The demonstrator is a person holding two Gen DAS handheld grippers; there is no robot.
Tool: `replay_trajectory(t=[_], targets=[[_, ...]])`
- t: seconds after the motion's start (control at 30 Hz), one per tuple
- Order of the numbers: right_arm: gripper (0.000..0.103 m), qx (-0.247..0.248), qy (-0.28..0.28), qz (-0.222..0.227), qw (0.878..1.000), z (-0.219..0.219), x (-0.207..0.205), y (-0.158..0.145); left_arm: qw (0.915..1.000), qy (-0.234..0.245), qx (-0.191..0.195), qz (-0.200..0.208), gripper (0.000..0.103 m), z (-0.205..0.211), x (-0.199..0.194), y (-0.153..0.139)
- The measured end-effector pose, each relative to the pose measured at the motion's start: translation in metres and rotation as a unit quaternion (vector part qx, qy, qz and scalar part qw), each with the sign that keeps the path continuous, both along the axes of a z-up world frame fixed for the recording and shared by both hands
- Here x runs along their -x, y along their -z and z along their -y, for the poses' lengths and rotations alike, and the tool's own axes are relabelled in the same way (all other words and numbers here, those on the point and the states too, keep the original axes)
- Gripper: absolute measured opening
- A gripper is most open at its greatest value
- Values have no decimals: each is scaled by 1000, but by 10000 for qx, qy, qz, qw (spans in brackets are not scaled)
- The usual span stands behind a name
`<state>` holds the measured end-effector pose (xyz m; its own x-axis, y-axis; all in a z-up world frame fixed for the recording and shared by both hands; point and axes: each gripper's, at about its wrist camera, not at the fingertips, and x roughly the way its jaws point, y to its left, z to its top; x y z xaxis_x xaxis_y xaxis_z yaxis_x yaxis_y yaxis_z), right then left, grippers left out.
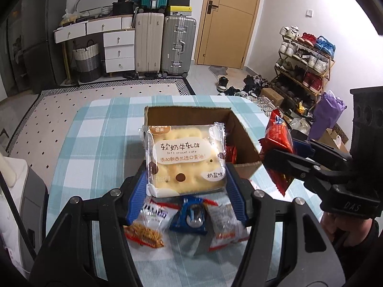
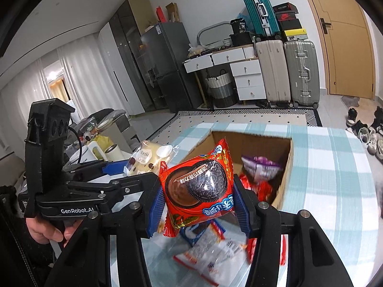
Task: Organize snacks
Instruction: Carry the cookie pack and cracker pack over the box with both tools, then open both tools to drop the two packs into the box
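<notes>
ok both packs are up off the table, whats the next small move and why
Probably carry both forward over the open cardboard box and release. The left hand-held gripper is shut on the nougat cake pack and the right hand-held gripper on the red cookie pack, both just short of the box, which already holds snacks.

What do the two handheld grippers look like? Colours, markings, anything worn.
Both are black linkage frames with silver pivot pins and ribbed blue finger pads. The left gripper reads "GenRobot.AI" in white on its handle block, with a tall black slotted mount above it. The right gripper shows embossed "DAS" lettering. The person wears dark sleeves.
</notes>
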<state>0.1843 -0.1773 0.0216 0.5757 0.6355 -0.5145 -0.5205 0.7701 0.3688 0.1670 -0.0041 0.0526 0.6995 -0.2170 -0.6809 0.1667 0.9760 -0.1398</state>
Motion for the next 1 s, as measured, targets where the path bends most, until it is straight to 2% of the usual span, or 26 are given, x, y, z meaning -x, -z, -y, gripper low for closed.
replay_trajectory(t=[0.3, 0.53, 1.0], targets=[[52, -44, 41, -31, 10000, -3, -39, -8, 9999, 101, -101, -23, 58, 2, -52, -11], [52, -37, 88, -106, 9999, -3, -70, -3, 9993, 259, -207, -162, 58, 7, -92, -11], [53, 85, 188, -395, 9990, -3, -109, 30, 9977, 414, -110, -532, 58, 11, -144, 33]])
